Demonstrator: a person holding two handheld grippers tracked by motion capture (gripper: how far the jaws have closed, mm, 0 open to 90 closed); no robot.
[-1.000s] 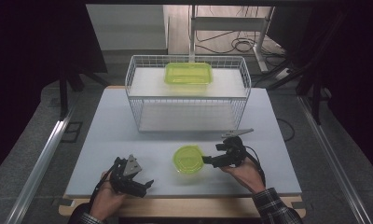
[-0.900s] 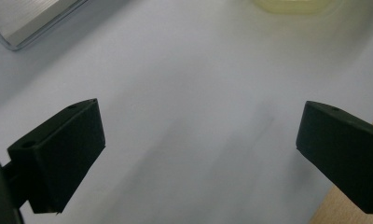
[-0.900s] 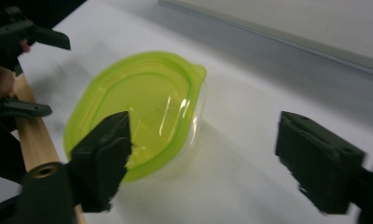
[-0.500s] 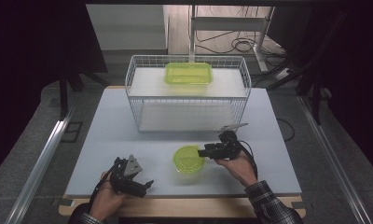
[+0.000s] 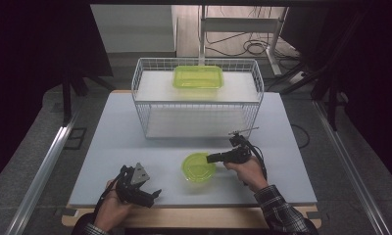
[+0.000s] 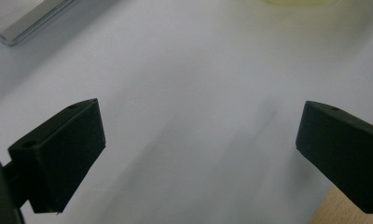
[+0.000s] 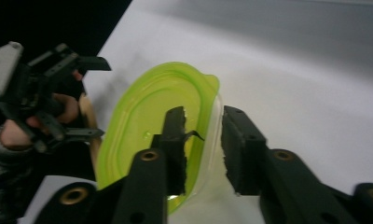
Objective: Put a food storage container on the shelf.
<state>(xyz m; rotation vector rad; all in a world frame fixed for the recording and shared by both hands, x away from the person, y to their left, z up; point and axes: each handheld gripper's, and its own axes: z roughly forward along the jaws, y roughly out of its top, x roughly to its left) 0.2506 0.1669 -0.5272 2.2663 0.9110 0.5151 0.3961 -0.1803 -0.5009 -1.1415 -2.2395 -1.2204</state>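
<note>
Straddling the round green container's [image 7: 152, 126] rim, right gripper [image 7: 203, 140] jaws just closing to pinch it; left gripper [image 6: 198, 154] spread (idle).

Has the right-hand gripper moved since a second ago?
Yes. The right gripper slid left onto the round green container, jaws closing over its rim.

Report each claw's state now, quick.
Left claw: open, empty.
Right claw: has just been closing astride the round green container's rim; grip cannot be told.
</note>
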